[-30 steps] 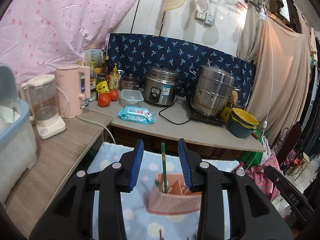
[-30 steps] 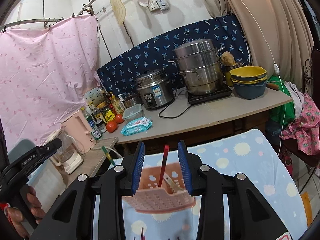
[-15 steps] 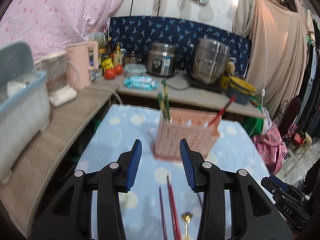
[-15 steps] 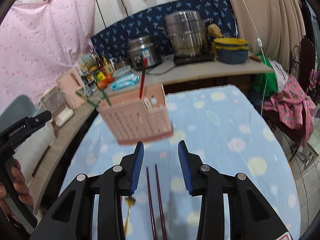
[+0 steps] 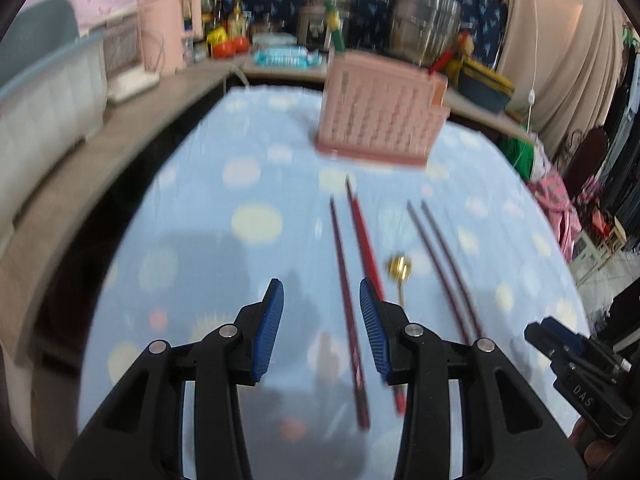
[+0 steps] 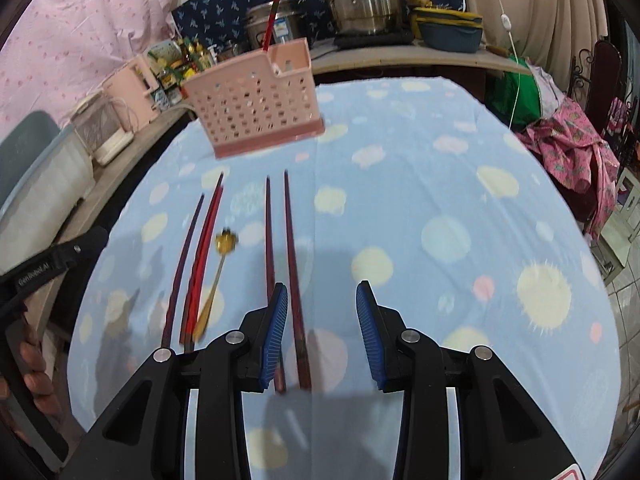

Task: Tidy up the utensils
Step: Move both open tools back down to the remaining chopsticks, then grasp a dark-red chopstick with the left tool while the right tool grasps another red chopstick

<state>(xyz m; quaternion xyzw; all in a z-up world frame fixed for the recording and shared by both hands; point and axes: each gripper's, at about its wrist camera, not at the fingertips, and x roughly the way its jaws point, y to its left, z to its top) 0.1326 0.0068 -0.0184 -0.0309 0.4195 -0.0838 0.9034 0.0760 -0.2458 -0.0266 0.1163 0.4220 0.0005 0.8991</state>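
Blue-padded, the left claw (image 5: 321, 328) and right claw (image 6: 322, 330) are held partly open and empty above the bench (image 6: 460, 184). Chopsticks (image 6: 294, 280) and a gold spoon (image 6: 218, 276) are laid near its front edge, the pink basket (image 6: 256, 114) toward the back. Two sticks lying close together could be pinched at once, or one rolled aside.

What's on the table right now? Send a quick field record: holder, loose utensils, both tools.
holder: pink perforated basket at the far end of the spotted blue cloth, upright, with a red stick standing in it
loose utensils: four dark chopsticks, one red chopstick and a gold spoon, lying lengthwise on the cloth
left tool: open, empty, over a dark chopstick
right tool: open, empty, over the right-hand dark pair
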